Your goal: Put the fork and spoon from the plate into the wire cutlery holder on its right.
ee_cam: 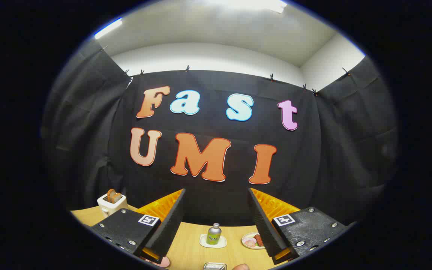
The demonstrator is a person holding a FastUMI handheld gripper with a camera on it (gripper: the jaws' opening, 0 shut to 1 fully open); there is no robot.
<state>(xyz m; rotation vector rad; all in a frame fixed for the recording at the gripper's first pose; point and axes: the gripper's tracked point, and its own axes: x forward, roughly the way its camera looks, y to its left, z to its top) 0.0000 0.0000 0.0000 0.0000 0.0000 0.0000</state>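
Tongs (216,210) held high and level over the tabletop (189,251), spread wide apart, pinching nothing. Fingers (171,221) raised well clear of everything below, aimed at the dark cloth wall at the far side.

Between the fingers and beyond them, near the far edge of the tabletop: a small metal bottle (213,234) with a green label, standing upright on a pale square coaster (212,243). Just right of that, a small plate (251,240) carrying pinkish and reddish food pieces, partly hidden behind the right finger. Cannot tell whether a fork or spoon lies on it; none made out anywhere in view. Wire cutlery holder likewise not made out.

Nearer, low between the fingers: top edge of a shiny metal object (215,266), cut off, too little seen to name. Just right of it, a rounded skin-toned tip (241,267), perhaps a fingertip, also cut off. Just below the left finger's tip, part of a pinkish round thing (161,261), mostly hidden.

Far left, beyond the left finger, on the tabletop: a white toaster (111,204) with brown slices standing upright in its slots, well apart from the bottle and plate.

Above the cloth wall, a white wall and ceiling with bright lights.
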